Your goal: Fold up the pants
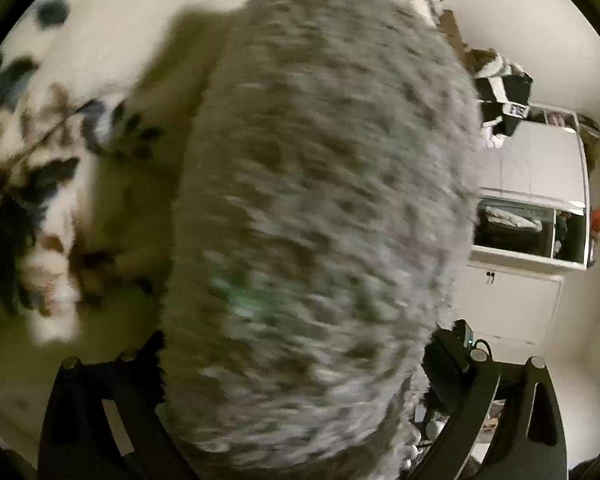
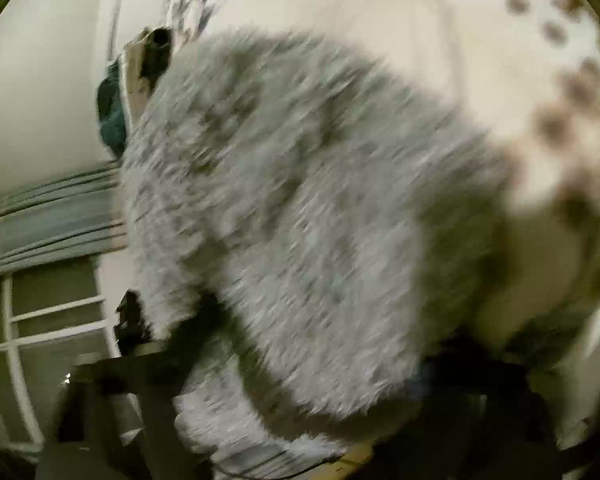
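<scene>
Pants (image 1: 320, 208), grey and fuzzy, between both grippers' fingers (image 1: 484, 412)

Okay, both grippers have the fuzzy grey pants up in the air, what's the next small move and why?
Probably lower both ends together onto the floral bedspread and let the cloth settle flat. The grey pants fill both views, blurred by motion, bunched between the left hand-held gripper and right hand-held gripper, so no fold line shows yet.

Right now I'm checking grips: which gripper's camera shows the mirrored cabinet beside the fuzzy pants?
The left gripper: its view shows the mirrored cabinet right of the grey pants; the right view shows a window instead.
</scene>
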